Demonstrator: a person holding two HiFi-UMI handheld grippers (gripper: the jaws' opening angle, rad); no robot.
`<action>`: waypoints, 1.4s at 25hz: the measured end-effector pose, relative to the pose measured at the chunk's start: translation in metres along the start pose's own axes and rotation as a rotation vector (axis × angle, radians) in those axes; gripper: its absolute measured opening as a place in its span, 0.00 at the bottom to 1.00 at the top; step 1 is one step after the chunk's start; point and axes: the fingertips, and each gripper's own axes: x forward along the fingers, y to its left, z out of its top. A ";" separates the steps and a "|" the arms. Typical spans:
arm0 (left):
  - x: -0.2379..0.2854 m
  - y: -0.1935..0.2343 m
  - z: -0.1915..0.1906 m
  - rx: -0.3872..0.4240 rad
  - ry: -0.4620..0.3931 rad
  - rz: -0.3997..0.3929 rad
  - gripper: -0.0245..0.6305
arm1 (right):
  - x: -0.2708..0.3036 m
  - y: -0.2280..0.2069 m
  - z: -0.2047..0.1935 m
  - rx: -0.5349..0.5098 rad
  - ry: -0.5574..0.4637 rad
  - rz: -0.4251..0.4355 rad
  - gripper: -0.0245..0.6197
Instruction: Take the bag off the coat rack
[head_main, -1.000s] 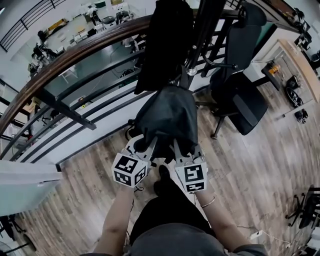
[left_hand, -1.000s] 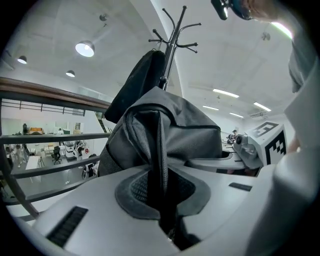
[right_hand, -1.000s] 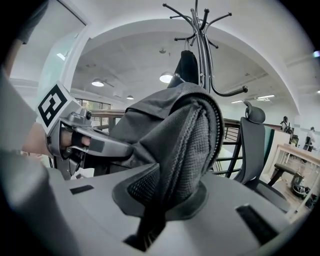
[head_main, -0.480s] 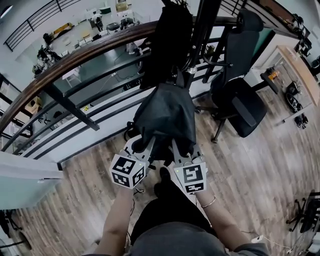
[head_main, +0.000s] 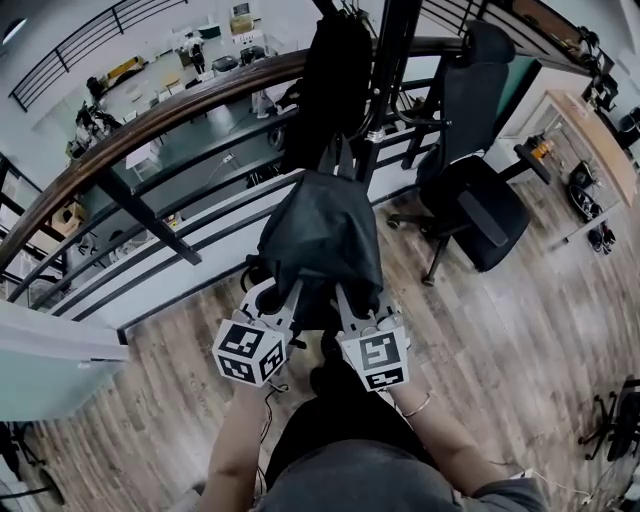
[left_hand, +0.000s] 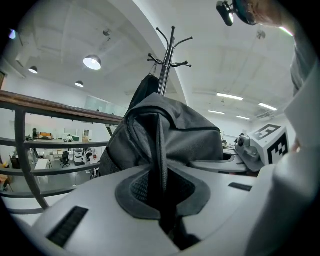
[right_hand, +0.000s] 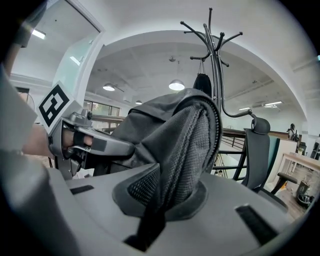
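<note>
A dark grey bag (head_main: 322, 235) hangs in front of the black coat rack pole (head_main: 388, 60), with its top straps (head_main: 338, 160) running up toward the pole. My left gripper (head_main: 293, 293) is shut on the bag's lower left strap and my right gripper (head_main: 341, 292) on its lower right strap. In the left gripper view the bag (left_hand: 175, 132) bulges over the left gripper (left_hand: 162, 192), below the rack's hooks (left_hand: 172, 47). In the right gripper view mesh strap fabric of the bag (right_hand: 172, 135) is pinched in the right gripper (right_hand: 160, 200). Whether a loop sits on a hook is hidden.
A black coat (head_main: 335, 75) hangs on the rack behind the bag. A wooden-topped railing (head_main: 150, 120) runs behind it, with a drop to a lower floor. A black office chair (head_main: 478, 195) stands to the right on the wood floor (head_main: 520, 330).
Both grippers and the bag have moved a little up and toward the rack together. Both grips look the same as before.
</note>
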 end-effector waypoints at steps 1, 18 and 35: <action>-0.006 -0.003 -0.001 0.001 -0.001 -0.001 0.09 | -0.005 0.004 0.000 0.000 -0.001 0.000 0.09; 0.028 -0.081 -0.012 0.029 0.053 -0.170 0.09 | -0.074 -0.042 -0.033 0.086 0.048 -0.172 0.09; 0.155 -0.216 0.003 0.091 0.115 -0.384 0.09 | -0.159 -0.195 -0.072 0.214 0.063 -0.412 0.08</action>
